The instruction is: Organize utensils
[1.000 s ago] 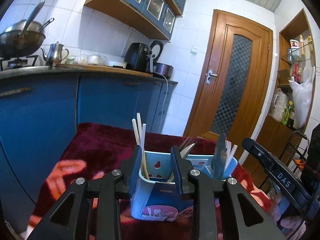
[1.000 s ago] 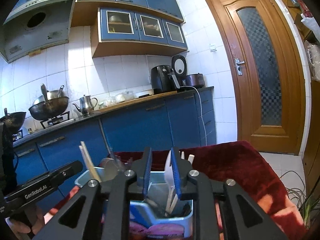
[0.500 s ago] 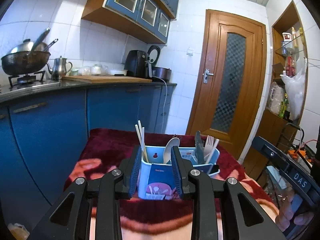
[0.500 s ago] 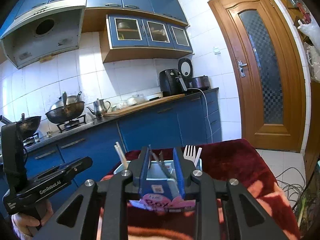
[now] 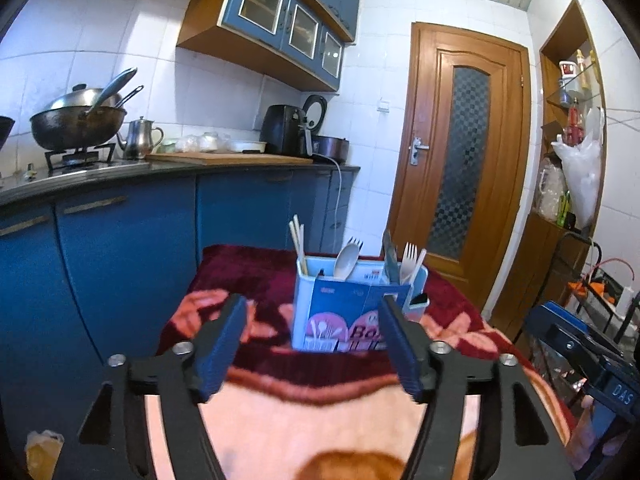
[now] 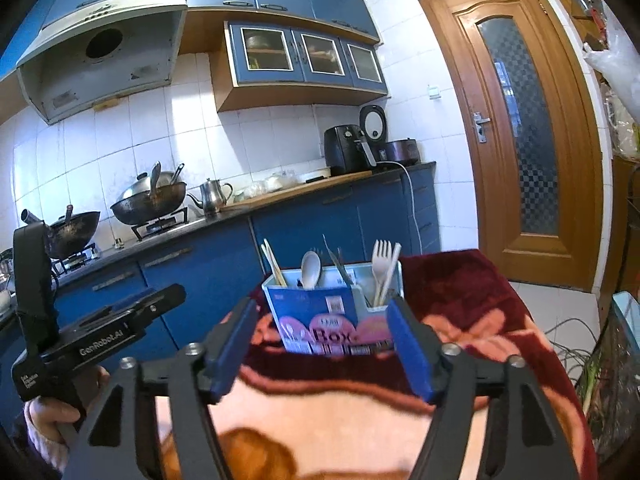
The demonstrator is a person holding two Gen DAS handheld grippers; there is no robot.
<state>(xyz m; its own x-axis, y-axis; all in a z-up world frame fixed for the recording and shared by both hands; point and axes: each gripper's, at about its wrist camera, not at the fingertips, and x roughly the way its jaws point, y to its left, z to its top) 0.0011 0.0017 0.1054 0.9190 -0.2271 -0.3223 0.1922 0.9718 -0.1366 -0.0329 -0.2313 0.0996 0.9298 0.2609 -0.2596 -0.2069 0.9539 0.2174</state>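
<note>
Left wrist view: your left gripper (image 5: 310, 344) has its blue-padded jaws opening wide with nothing pressed between them, while the pale blue plastic utensil box with a printed cardboard sleeve (image 5: 352, 312) stands upright ahead of the fingertips on the dark red and peach patterned blanket (image 5: 256, 276). From the right wrist, your right gripper (image 6: 320, 346) is likewise opening, its pads clear of the box (image 6: 320, 320), which holds pale wooden chopsticks (image 6: 273, 265), a white spoon (image 6: 310, 269) and white plastic forks (image 6: 382, 268) in separate compartments. Your hand (image 6: 56, 408) grips the other tool's handle at lower left.
</note>
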